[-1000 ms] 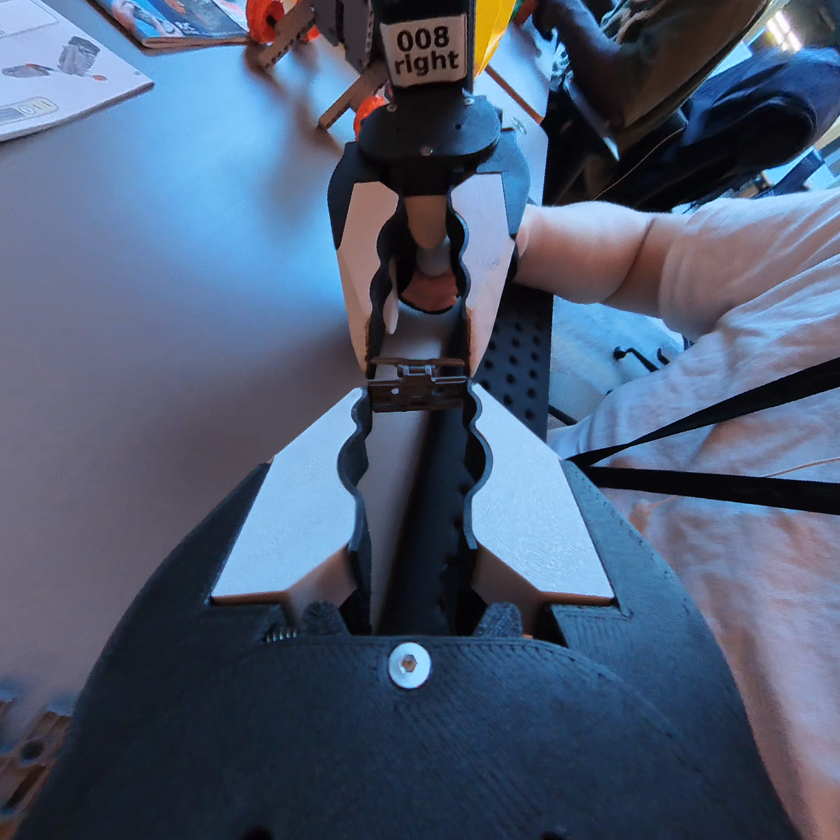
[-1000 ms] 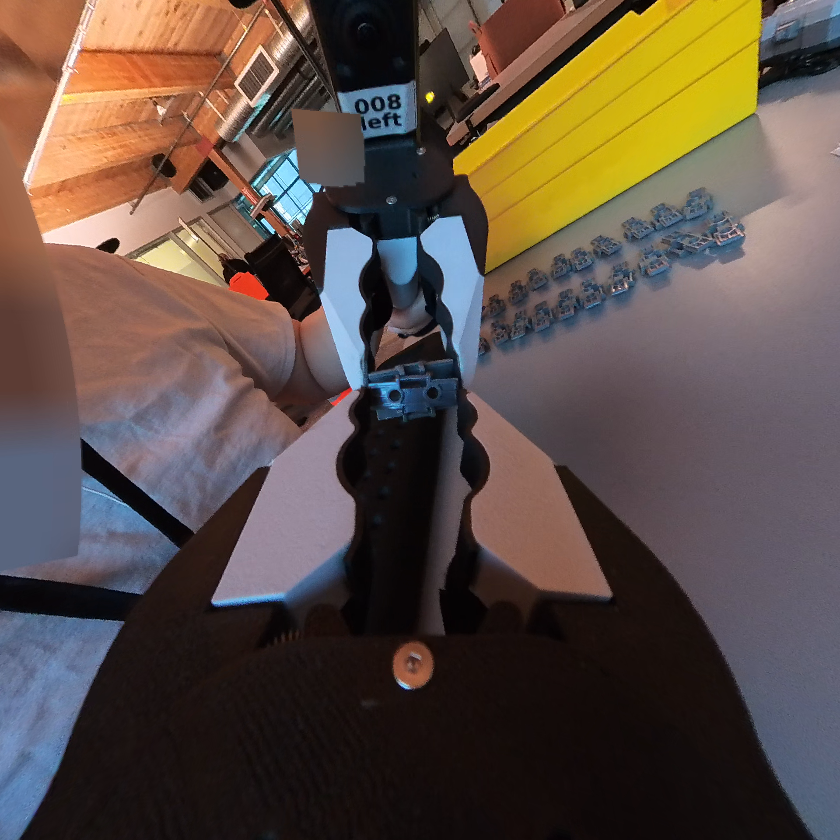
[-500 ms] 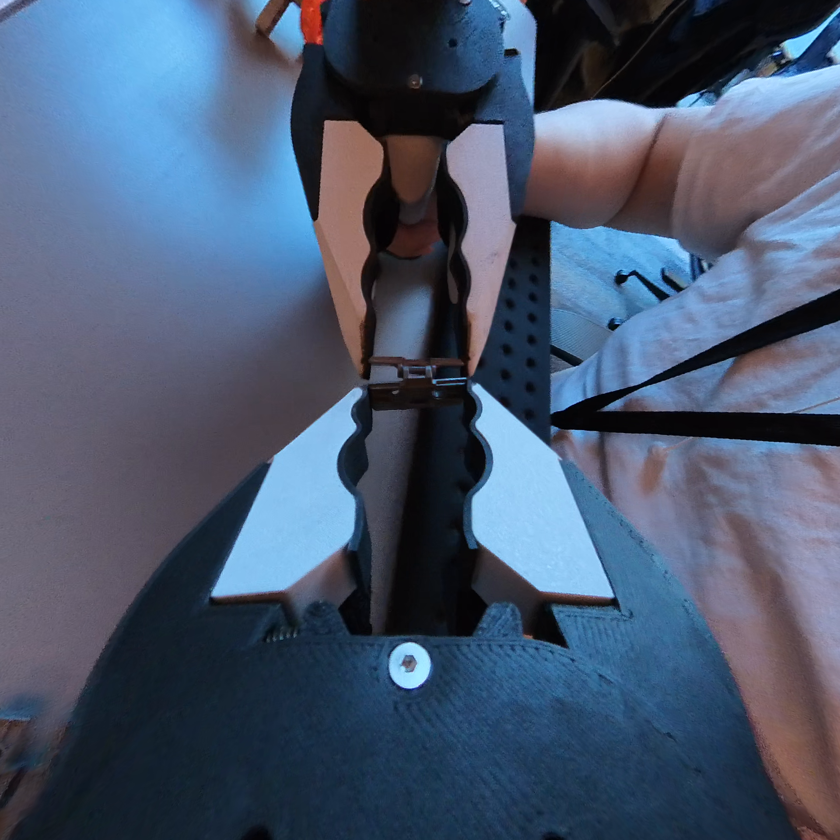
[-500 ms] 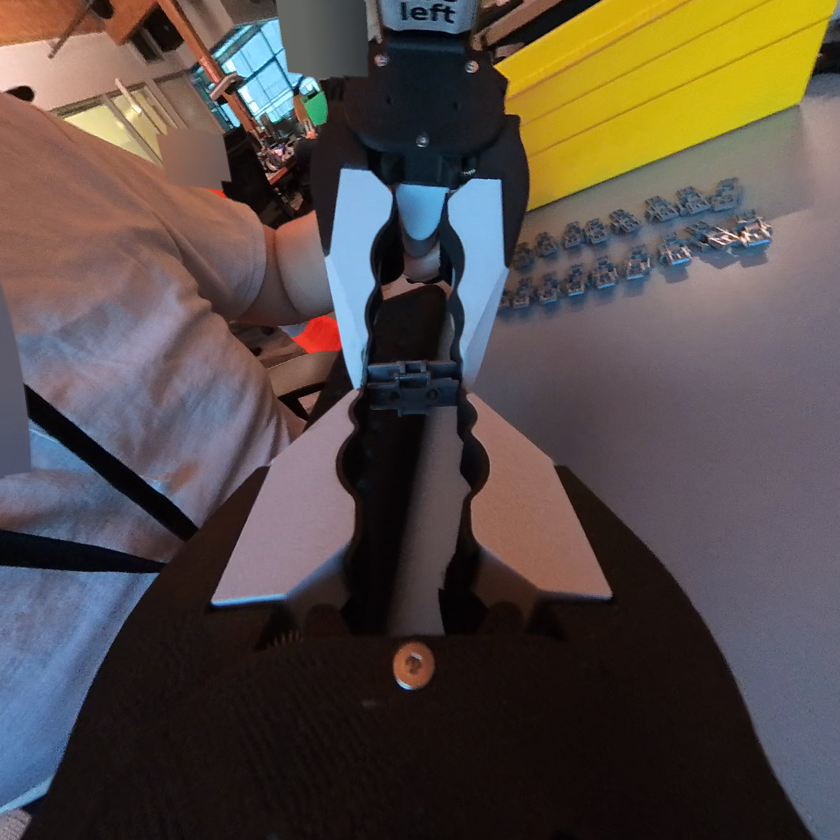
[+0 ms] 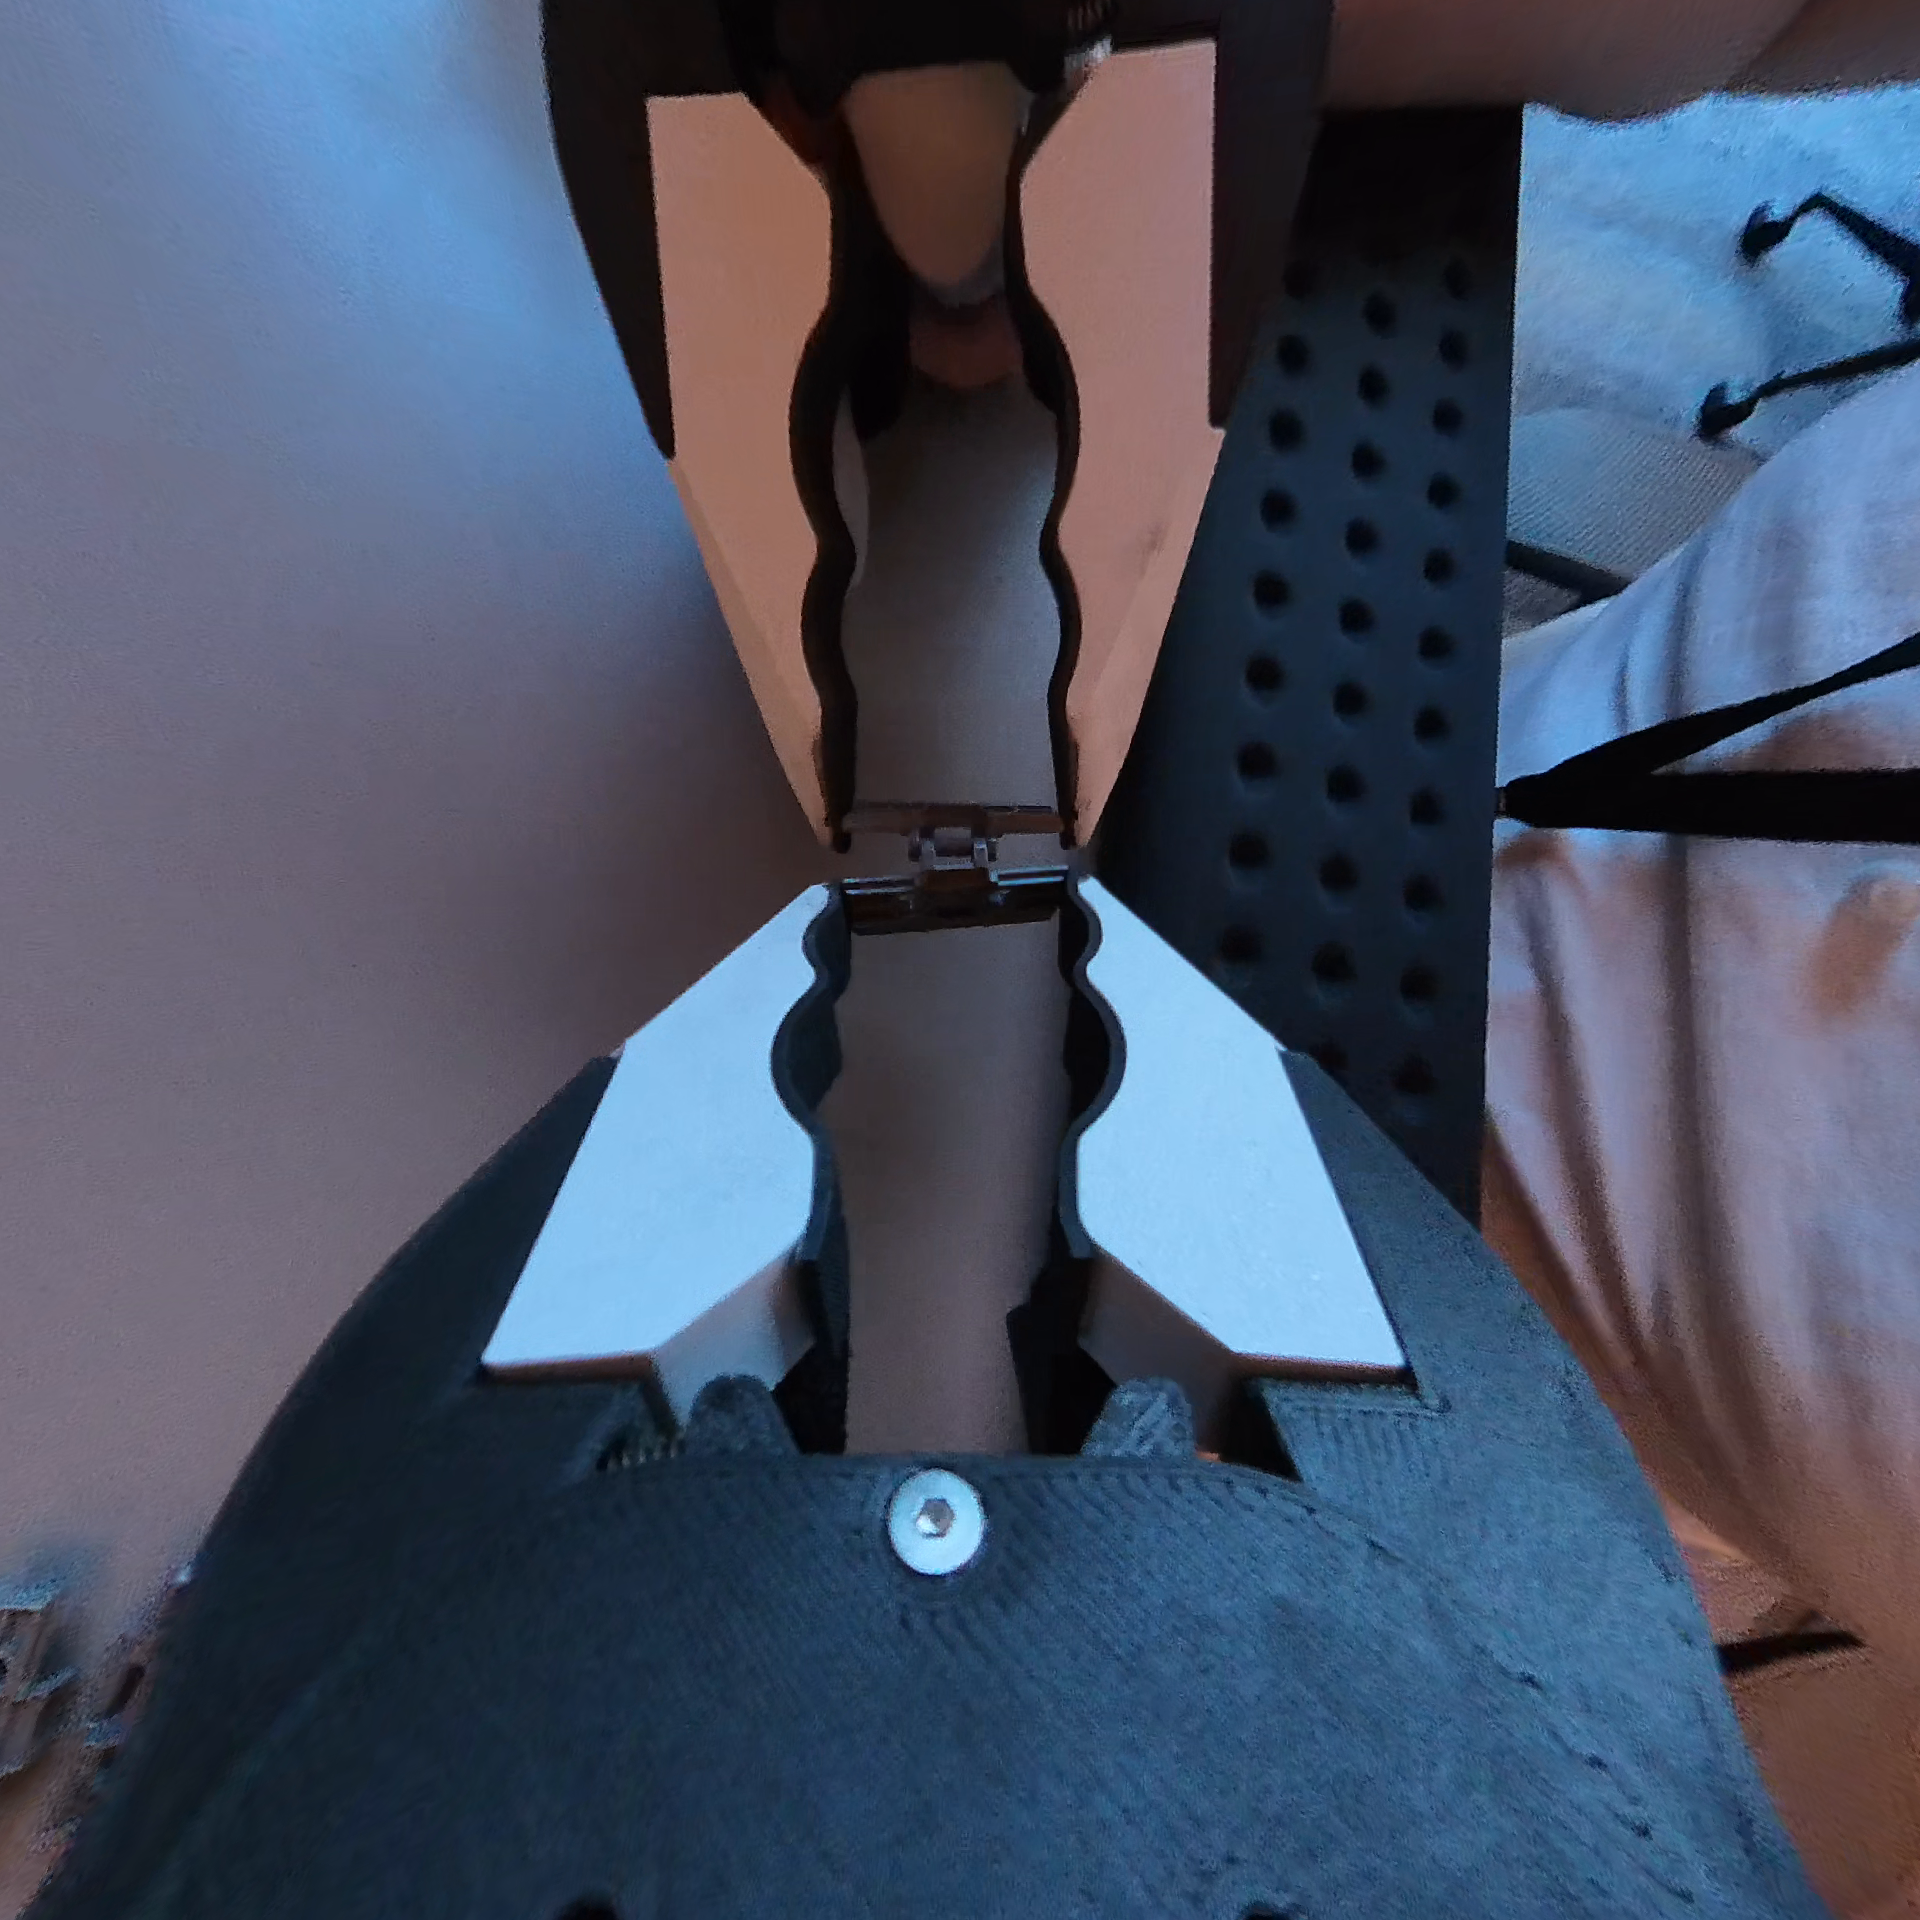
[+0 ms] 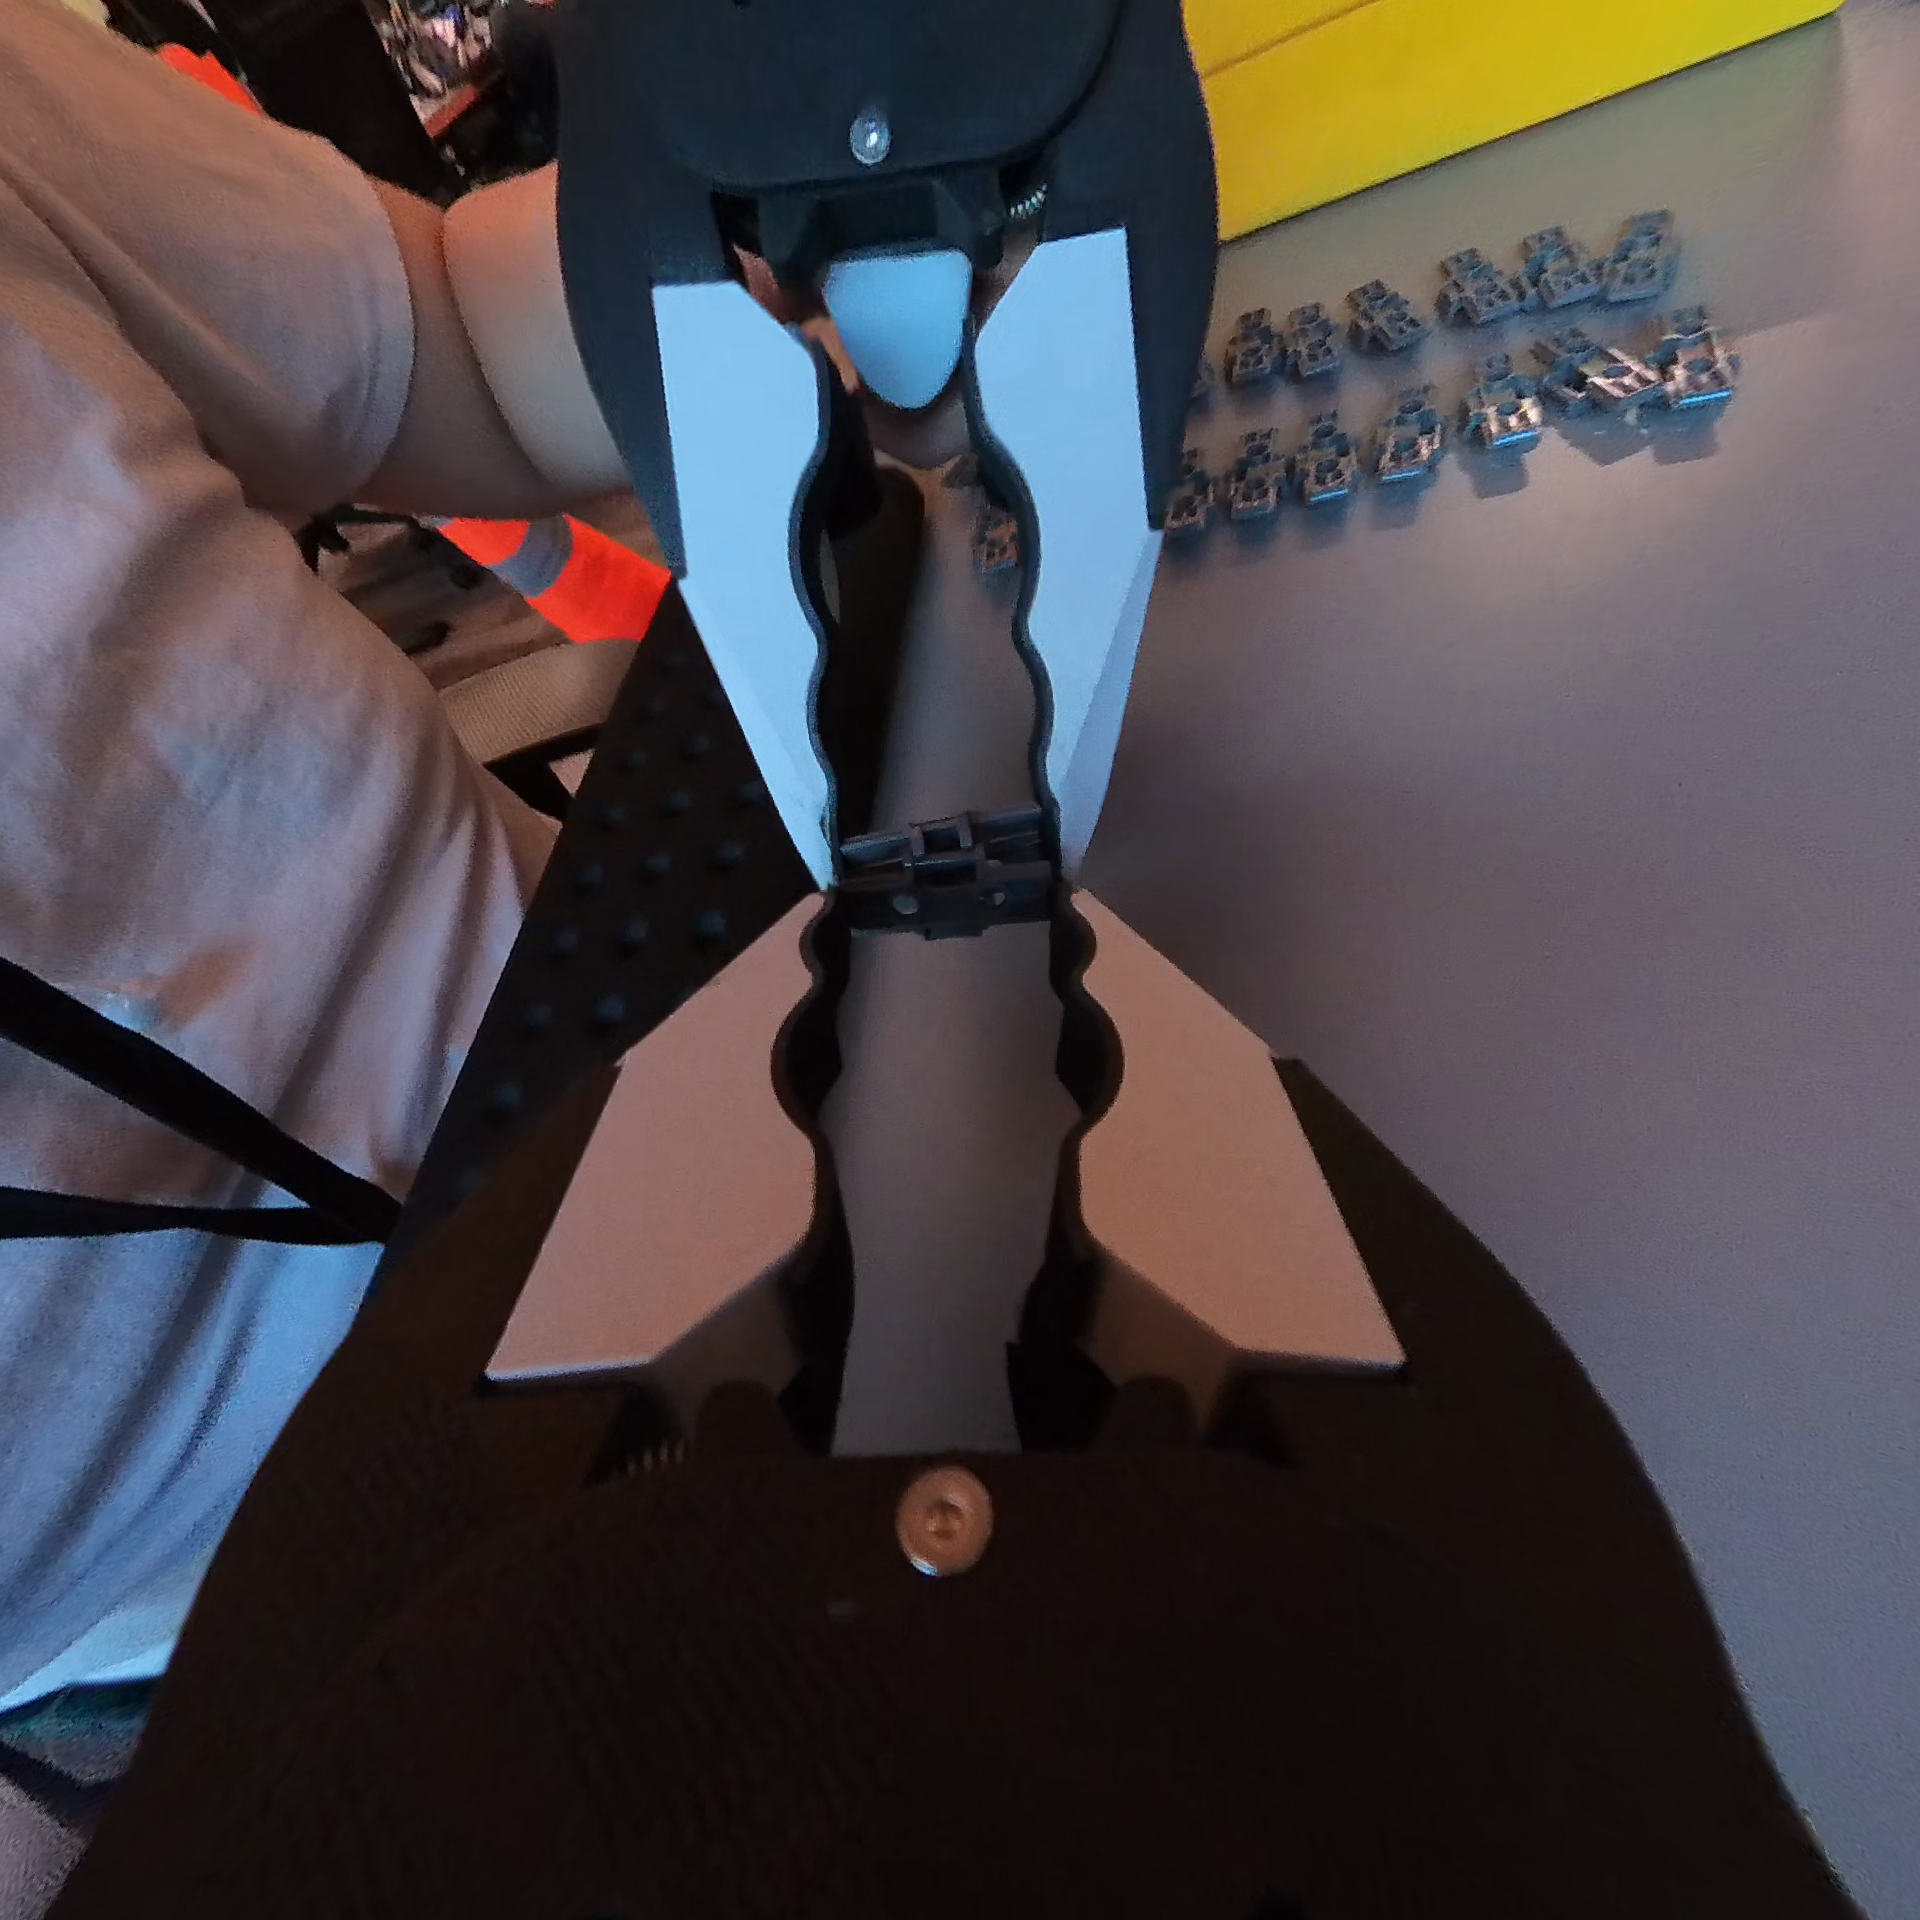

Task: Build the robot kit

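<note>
My left gripper (image 5: 951, 902) is shut on a small dark grey link piece (image 5: 914, 906) at its fingertips. My right gripper (image 6: 943, 920) is shut on a second dark grey link piece (image 6: 997, 906). The two grippers point tip to tip just above a grey table (image 5: 312, 623). In the left wrist view the right gripper (image 5: 951, 823) comes in from the top with its link (image 5: 894, 816). The two links touch at a middle hinge lug. In the right wrist view the left gripper (image 6: 940, 844) comes from the top, its link (image 6: 883, 850) pressed against mine.
Two rows of several loose grey links (image 6: 1455, 384) lie on the table at the back right, before a yellow box (image 6: 1455, 104). A black studded plate (image 5: 1351, 623) runs along the table edge. A person's arm and pale shirt (image 6: 208, 727) are close. Only a small space, under 4 cm, lies between the two pairs of fingers.
Both grippers have drawn closer to each other and tilted down towards the table; the opposite gripper looms larger. The two links stay gripped and joined at the tips.
</note>
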A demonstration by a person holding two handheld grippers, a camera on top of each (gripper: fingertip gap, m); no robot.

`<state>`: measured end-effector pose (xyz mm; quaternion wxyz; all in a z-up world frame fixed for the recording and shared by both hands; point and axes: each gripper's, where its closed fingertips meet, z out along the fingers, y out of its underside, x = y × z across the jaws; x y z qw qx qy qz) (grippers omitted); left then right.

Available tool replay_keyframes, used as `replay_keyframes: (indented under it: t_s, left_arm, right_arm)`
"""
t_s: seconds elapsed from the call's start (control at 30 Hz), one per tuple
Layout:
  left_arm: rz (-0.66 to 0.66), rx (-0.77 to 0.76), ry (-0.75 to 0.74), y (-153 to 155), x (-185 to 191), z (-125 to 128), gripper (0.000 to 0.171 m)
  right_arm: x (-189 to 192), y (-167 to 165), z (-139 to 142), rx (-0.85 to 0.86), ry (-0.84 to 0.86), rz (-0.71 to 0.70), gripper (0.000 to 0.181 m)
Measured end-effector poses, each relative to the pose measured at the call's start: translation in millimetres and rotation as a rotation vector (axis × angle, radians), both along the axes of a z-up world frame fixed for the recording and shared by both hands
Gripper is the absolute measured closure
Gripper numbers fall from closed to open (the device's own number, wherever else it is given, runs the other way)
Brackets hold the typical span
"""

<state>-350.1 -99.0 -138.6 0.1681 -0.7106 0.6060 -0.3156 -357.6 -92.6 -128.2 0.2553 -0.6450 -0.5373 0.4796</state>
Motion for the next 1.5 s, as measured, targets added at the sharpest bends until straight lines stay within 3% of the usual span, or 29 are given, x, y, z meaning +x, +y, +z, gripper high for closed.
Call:
replay_keyframes:
  t_s: [0.67,1.2,1.4,1.5]
  left_arm:
    - [-0.040,0.049,-0.016,0,6,-20,0.134]
    - [-0.161,0.258,-0.050,16,4,-26,0.131]
    - [-0.150,0.281,-0.033,24,-11,-26,0.119]
    - [-0.072,0.298,0.003,38,-24,-23,0.118]
  right_arm:
    - [3,2,-14,0.099,-0.099,0.008,0.144]
    - [16,12,-21,0.149,-0.165,-0.021,0.144]
    - [16,12,-24,0.165,-0.182,-0.022,0.144]
    - [16,16,-24,0.185,-0.190,-0.042,0.144]
